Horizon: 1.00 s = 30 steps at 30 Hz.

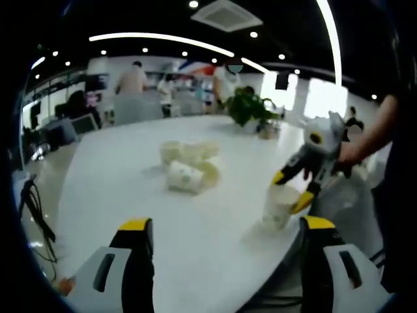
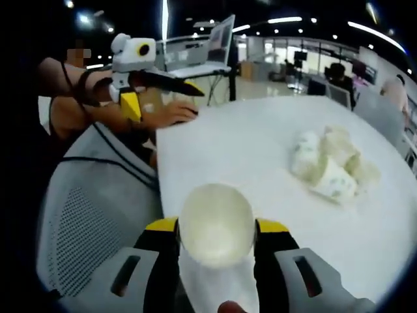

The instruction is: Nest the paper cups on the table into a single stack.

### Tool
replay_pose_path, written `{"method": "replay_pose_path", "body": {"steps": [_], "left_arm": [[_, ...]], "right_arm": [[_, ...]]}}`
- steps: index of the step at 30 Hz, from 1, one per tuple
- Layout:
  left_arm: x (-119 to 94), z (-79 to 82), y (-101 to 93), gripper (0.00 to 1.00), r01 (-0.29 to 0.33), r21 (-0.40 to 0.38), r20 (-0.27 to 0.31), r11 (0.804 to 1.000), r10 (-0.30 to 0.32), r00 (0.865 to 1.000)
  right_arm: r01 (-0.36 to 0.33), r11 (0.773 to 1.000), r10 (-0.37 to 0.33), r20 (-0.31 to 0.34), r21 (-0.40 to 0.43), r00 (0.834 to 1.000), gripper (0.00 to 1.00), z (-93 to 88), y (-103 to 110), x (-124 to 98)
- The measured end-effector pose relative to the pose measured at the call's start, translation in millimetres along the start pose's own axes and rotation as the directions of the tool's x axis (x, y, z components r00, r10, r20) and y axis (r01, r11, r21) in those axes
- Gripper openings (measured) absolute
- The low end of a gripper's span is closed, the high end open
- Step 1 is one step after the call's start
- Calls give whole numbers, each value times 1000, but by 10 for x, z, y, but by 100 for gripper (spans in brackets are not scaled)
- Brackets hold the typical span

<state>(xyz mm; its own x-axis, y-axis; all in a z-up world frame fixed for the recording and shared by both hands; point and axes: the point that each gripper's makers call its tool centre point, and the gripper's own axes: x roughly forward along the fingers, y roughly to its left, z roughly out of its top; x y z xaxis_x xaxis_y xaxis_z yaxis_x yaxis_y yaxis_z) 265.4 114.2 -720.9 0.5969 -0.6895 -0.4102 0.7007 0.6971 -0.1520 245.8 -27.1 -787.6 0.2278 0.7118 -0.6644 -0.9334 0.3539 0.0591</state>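
A paper cup is pinched upright between the jaws of the right gripper near the white worktop edge. The left gripper is held spread, with nothing between its jaws. A heap of tipped cups is seen mid-worktop, well apart from the held cup.

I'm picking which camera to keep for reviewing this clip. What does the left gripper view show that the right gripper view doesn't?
Left gripper view: a potted plant at the table's far end, people standing beyond it, and cables off the table's edge.

Right gripper view: an open laptop, a mesh chair, and the cup's open mouth between the right gripper's jaws.

Both: the white table, the pile of cups lying on it, the gripped cup and both grippers.
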Motion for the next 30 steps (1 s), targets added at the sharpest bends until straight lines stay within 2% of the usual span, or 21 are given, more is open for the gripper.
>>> {"method": "replay_pose_path", "body": {"steps": [13, 17, 30], "left_arm": [[-39, -8, 16, 94, -5, 12, -7, 1000, 5, 1000], [-31, -9, 6, 94, 1, 11, -8, 1000, -1, 1000], [11, 11, -11, 93, 10, 10, -7, 1000, -10, 1000]], "right_arm": [[-2, 1000, 1, -25, -23, 1000, 42, -112, 66, 37], [9, 1000, -9, -12, -17, 1000, 43, -98, 60, 45], [2, 1000, -2, -28, -19, 1000, 47, -137, 102, 57]]}}
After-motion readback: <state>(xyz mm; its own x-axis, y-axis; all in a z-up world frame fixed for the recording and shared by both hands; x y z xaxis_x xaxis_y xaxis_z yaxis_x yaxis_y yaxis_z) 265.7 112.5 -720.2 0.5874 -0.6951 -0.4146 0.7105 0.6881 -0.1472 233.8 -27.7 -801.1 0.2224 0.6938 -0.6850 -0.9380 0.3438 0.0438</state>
